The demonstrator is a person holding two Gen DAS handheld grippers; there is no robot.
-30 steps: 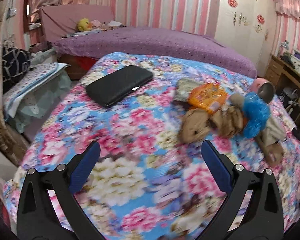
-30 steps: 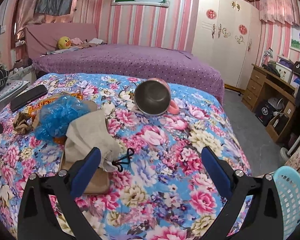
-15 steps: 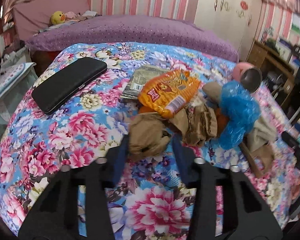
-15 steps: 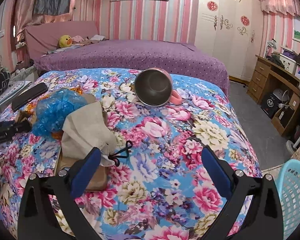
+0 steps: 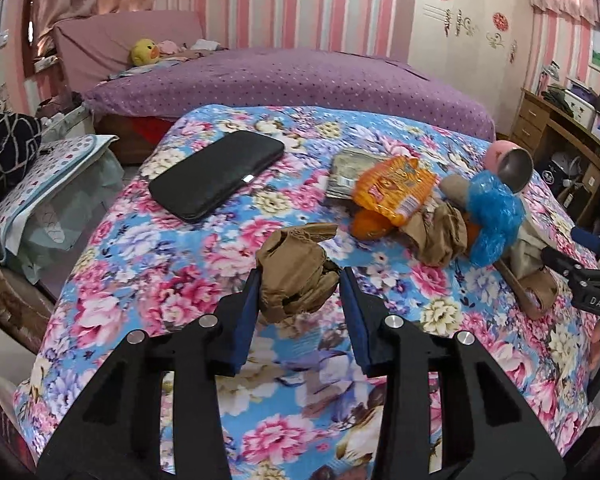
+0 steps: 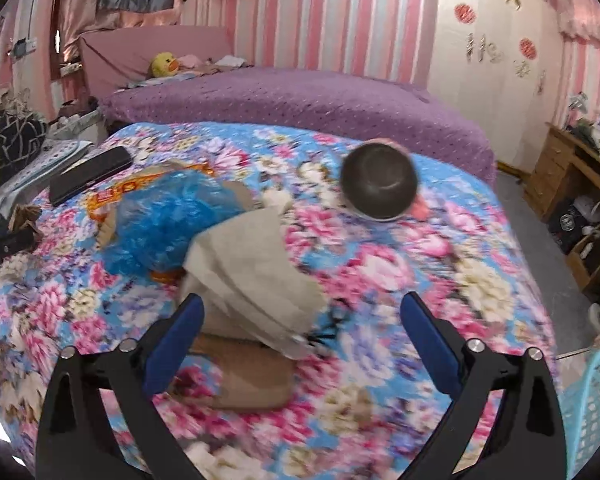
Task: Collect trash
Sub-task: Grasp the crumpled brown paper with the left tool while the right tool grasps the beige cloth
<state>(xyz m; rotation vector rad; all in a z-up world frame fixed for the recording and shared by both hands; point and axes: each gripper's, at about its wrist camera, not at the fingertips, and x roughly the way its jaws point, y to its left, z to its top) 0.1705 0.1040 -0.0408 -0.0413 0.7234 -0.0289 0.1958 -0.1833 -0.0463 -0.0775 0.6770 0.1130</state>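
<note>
My left gripper (image 5: 300, 286) is shut on a crumpled brown wad (image 5: 296, 268), held just above the floral bedspread (image 5: 180, 280). Beyond it lie an orange snack packet (image 5: 396, 188), a grey-green packet (image 5: 346, 166), a second brown wad (image 5: 436, 232) and a blue plastic bag (image 5: 492, 216). In the blurred right wrist view my right gripper (image 6: 300, 300) is closing. A beige bag (image 6: 252, 268) reaches in between its jaws from the left finger's side, and neither pad presses on it. The blue bag (image 6: 168, 224) lies just behind.
A pink cup (image 6: 378, 184) with a metal inside lies on its side further back. A black flat case (image 5: 216, 180) rests at the bed's left. A light blue basket (image 6: 592, 400) stands on the floor at lower right. A purple bed and a wooden desk lie beyond.
My left gripper went in, shut on the brown wad and drew back with it. My right gripper slid left toward the beige bag and its jaws have narrowed a little.
</note>
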